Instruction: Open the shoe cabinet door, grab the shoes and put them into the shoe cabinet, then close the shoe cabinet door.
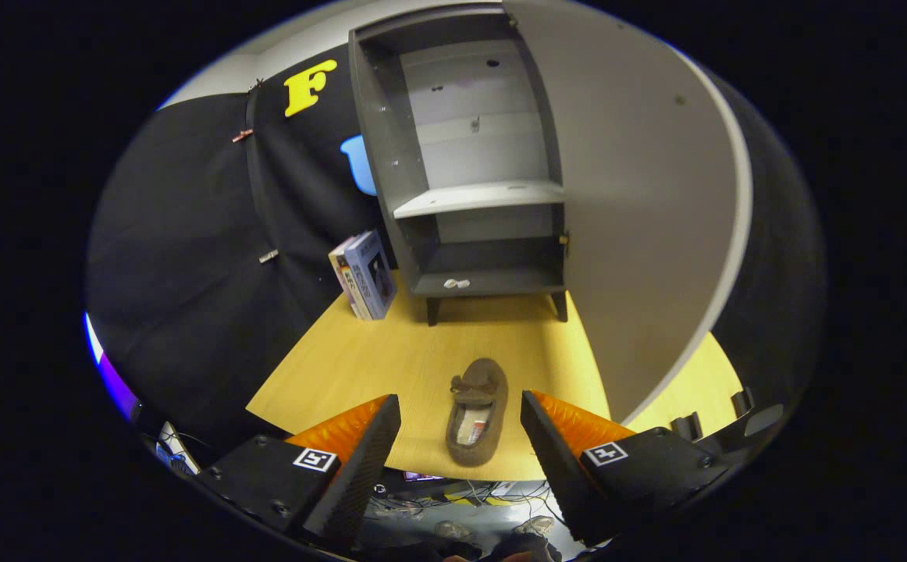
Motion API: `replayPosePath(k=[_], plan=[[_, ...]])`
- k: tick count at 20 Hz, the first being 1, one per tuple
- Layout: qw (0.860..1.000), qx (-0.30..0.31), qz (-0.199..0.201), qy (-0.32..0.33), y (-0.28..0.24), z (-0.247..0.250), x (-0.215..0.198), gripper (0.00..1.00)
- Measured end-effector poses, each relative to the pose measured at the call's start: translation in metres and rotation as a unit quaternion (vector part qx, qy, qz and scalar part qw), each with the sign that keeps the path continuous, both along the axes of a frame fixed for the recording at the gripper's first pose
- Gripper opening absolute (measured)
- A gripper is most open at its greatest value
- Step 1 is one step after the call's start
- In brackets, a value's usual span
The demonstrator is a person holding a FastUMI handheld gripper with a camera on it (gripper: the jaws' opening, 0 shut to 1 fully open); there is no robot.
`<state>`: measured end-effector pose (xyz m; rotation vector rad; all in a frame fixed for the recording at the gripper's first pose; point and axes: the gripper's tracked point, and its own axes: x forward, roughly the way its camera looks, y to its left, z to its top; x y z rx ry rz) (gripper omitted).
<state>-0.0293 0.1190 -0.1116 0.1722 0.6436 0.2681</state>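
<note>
Gripper view: the orange-and-black two-finger gripper is spread wide and released, with a brown fuzzy slipper lying in the gap between its fingertips.
The slipper rests on the pale wooden tabletop, toe pointing toward 12 o'clock. Beyond it at 12 o'clock stands the grey shoe cabinet, its light grey door swung open toward 2 o'clock. A blue-grey cardboard box leans beside the cabinet at 11 o'clock.

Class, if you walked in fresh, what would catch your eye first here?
A brown slipper lies on the yellow table, just ahead of the open gripper, framed by its spread jaws. Beyond it stands a grey shoe cabinet, its door swung wide, shelves bare.
</note>
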Motion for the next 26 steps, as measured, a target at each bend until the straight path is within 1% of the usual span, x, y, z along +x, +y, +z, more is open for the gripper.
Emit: replayPosePath(k=[4,8,14,17,20,21,23,24,26], plan=[[0.999,0.008,0.010,0.046,0.017,-0.027,-0.005,0.99],[0.997,0.007,0.009,0.082,0.024,-0.047,-0.009,0.99],[0.994,-0.010,-0.005,0.109,0.024,-0.073,-0.006,0.99],[0.994,-0.026,-0.019,0.104,0.024,-0.085,0.008,0.96],[0.994,-0.041,-0.034,0.090,0.021,-0.093,0.020,0.84],[0.994,-0.050,-0.045,0.082,0.019,-0.096,0.025,0.83],[0.993,-0.079,-0.066,0.062,0.006,-0.098,0.034,0.75],[0.992,-0.089,-0.077,0.053,-0.001,-0.097,0.039,0.61],[0.993,-0.068,-0.088,0.042,0.002,-0.096,0.046,0.33]])
